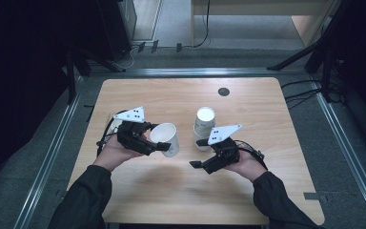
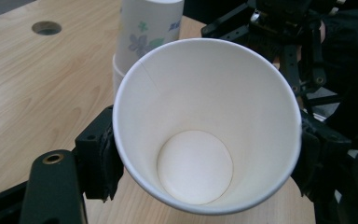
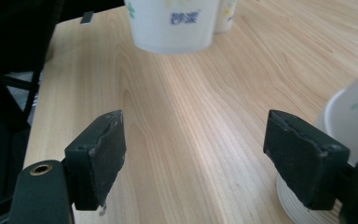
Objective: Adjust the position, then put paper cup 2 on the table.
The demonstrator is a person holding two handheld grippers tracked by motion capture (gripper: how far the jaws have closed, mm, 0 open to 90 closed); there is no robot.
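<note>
In the high view my two forearms come in from the bottom edge, dark sleeves on a pale wooden table (image 1: 138, 191).

Left of centre, my left gripper (image 1: 164, 146) holds a white paper cup (image 1: 166, 138) tipped so its open mouth faces up and toward the camera. In the left gripper view that cup (image 2: 200, 140) sits in the middle of the frame; my black pads (image 2: 103, 161) press on its wall from both sides, and I look straight down into its bare white bottom.

Right of centre in the high view, my right gripper (image 1: 196, 153) points toward the left of the frame with its jaws spread wide and nothing between them. In the right gripper view my right gripper (image 3: 193, 161) shows only bare table between its pads (image 3: 103, 156).

Just beyond the right gripper in the high view stands a stack of cups (image 1: 203, 126), upside down, near the middle of the table. In the right gripper view the stack (image 3: 354, 121) lies at the right edge, just beside my right pad. In the left gripper view it rises at upper centre behind the held cup, printed with small flowers (image 2: 147, 35).

Farthest away, a small dark round hole (image 1: 223, 91) sits in the tabletop near its far edge.
</note>
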